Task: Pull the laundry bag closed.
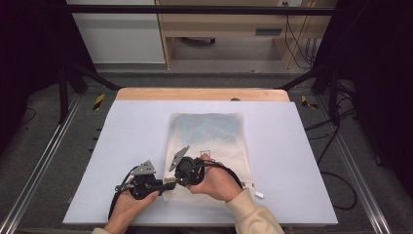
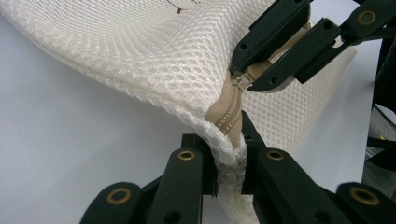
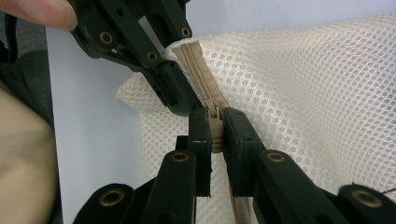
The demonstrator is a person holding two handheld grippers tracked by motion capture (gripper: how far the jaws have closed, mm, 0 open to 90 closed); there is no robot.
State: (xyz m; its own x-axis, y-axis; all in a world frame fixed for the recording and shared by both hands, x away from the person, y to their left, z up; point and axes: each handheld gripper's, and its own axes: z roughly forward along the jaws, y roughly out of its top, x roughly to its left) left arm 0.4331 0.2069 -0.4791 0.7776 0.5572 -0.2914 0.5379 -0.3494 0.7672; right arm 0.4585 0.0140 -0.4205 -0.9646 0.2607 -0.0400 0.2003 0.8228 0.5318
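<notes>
No text, brand, number or label is showing clearly enough to be read. A small dark mark is sitting on the mesh bag near its middle, but it is too small to make out. Yellow-and-black hazard stripes are lying on the floor just beside the far left corner of the desk, carrying no lettering.

Table — pale grey top, wooden far edge; cream mesh bag flat on it, small white piece beside.
</notes>
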